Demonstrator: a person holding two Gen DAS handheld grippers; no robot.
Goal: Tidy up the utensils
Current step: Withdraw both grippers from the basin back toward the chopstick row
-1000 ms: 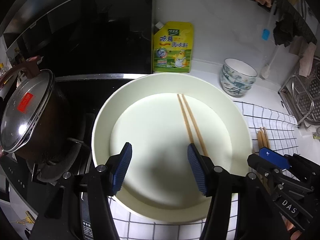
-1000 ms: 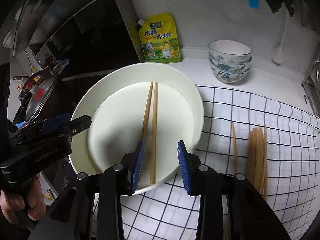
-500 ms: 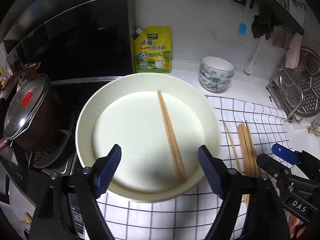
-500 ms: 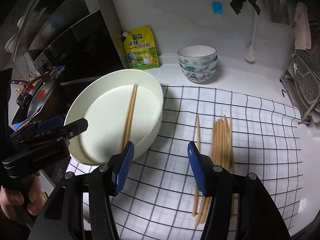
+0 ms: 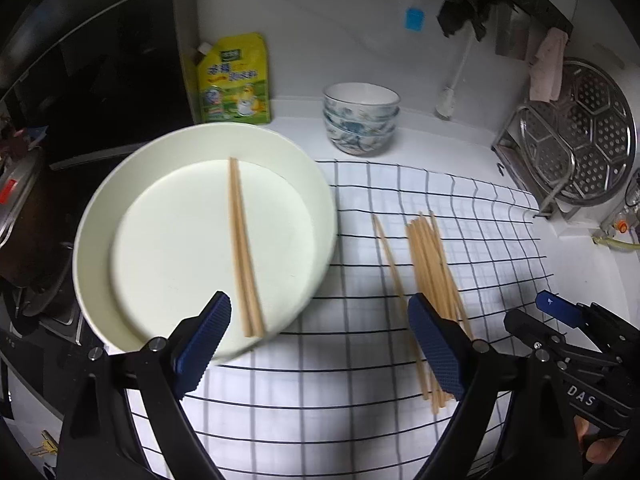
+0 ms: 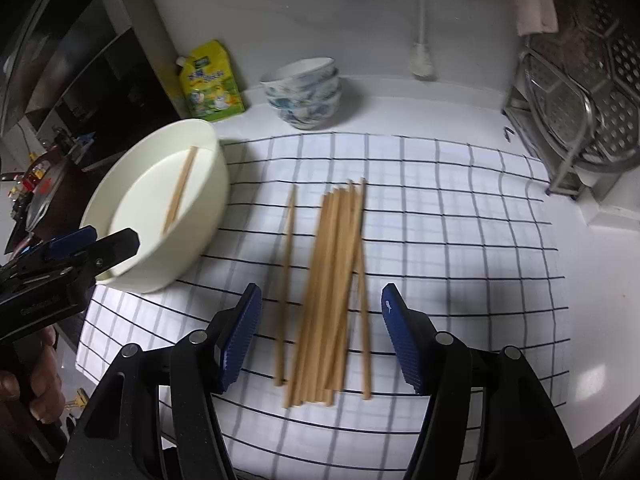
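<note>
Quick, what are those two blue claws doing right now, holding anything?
Left gripper: open, jaws just widened, holding nothing.
Right gripper: open, jaws just widened, empty above the loose chopsticks on the cloth.

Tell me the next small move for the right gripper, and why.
Probably lower the right gripper onto the loose chopsticks on the checked cloth and close on a pair. Its jaws have just been opening, nothing is between them, and the pile lies right below. Two chopsticks already lie in the white bowl, so the rest likely follow.
</note>
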